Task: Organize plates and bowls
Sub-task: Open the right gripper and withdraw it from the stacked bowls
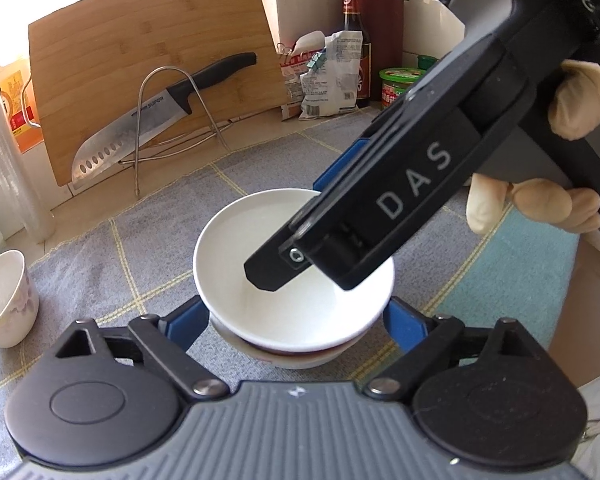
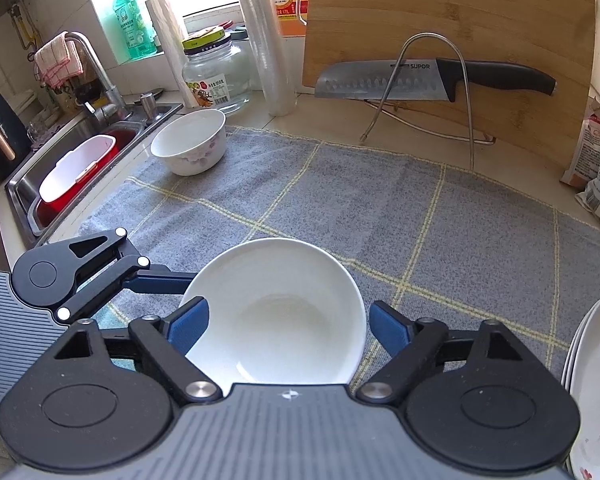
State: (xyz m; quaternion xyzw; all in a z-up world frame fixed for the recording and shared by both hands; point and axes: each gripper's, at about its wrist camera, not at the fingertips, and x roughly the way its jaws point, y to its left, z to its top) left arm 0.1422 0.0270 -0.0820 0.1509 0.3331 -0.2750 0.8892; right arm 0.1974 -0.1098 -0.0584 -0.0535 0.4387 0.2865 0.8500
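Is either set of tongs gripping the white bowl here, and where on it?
Neither. Both left tongs and right tongs stand open around the white bowl, pads off its rim; it sits nested on another bowl.

White bowl (image 1: 260, 264) stacked on another bowl (image 1: 296, 356), between spread left gripper (image 1: 294, 320) pads, untouched. Right gripper (image 1: 284, 268) reaching over its rim. Floral bowl (image 1: 4, 300) well left.
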